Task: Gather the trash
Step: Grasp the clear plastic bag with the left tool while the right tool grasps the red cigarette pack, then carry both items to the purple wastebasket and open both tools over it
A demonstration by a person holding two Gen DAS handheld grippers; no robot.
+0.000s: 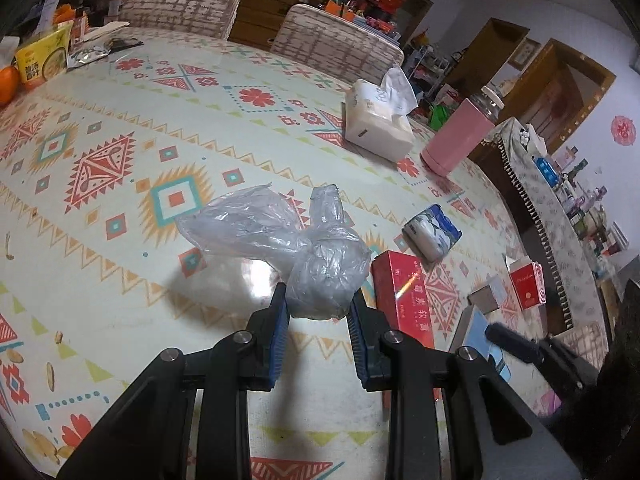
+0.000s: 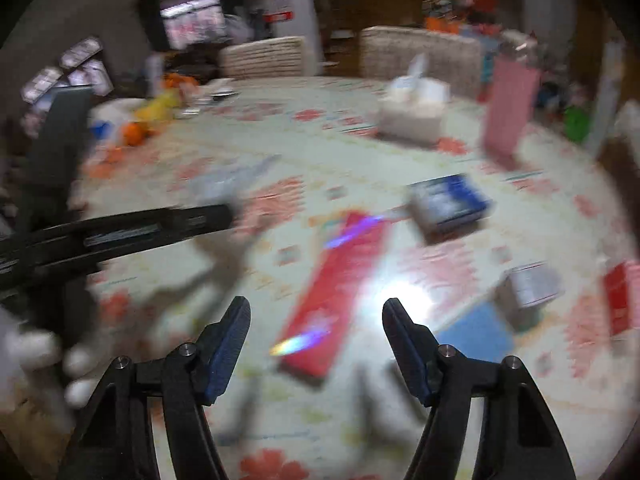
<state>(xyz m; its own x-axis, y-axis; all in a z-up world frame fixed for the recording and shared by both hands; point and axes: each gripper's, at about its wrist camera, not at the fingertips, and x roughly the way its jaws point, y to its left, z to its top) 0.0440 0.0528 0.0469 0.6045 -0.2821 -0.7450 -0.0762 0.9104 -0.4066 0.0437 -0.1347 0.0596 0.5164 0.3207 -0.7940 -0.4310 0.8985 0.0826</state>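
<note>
My left gripper [image 1: 319, 306] is shut on a crumpled clear plastic bag [image 1: 316, 264] and holds it just above the patterned tablecloth [image 1: 120, 152]. The bag's loose end trails to the left. My right gripper [image 2: 316, 312] is open and empty above the table, with a long red box [image 2: 340, 292] lying between and beyond its fingers. The right wrist view is motion-blurred. The left gripper's arm [image 2: 120, 232] shows at the left of the right wrist view. The right gripper's finger [image 1: 516, 344] shows at the lower right of the left wrist view.
On the table lie the red box [image 1: 404, 296], a blue-white tissue pack [image 1: 432, 232], a tissue box [image 1: 378, 124], a pink bottle [image 1: 456, 140], small boxes [image 1: 528, 284] and a blue card [image 2: 476, 332]. Snack bags and oranges [image 1: 8, 84] sit far left. Two chairs [image 1: 336, 40] stand behind.
</note>
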